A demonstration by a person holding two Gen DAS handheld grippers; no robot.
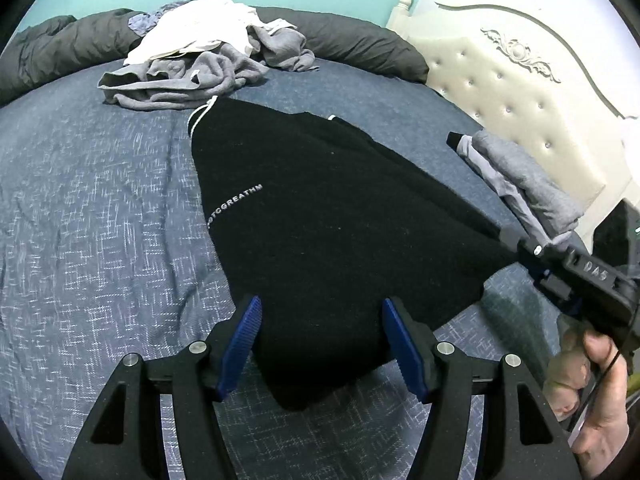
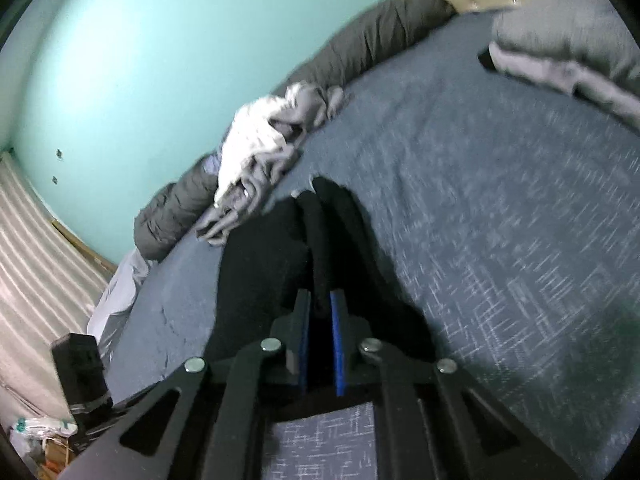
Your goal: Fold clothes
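On the bed with the blue-grey crosshatch cover [image 1: 80, 200], the left hand-held gripper [image 1: 322, 344] hovers with its blue-padded jaws wide apart and holding nothing, straddling the near edge of the black knit garment with white lettering [image 1: 320, 208], which lies spread across the middle of the bed. Behind the garment sits a rumpled heap of grey and white clothes [image 1: 208, 56] against a dark grey bolster [image 1: 352, 40], with a folded grey stack [image 1: 520, 180] to the right near the cream tufted headboard [image 1: 520, 80]. The right hand-held gripper [image 2: 320, 320], gripped by a person's hand [image 1: 600, 392], is clamped narrowly on a raised fold at the garment's right corner.
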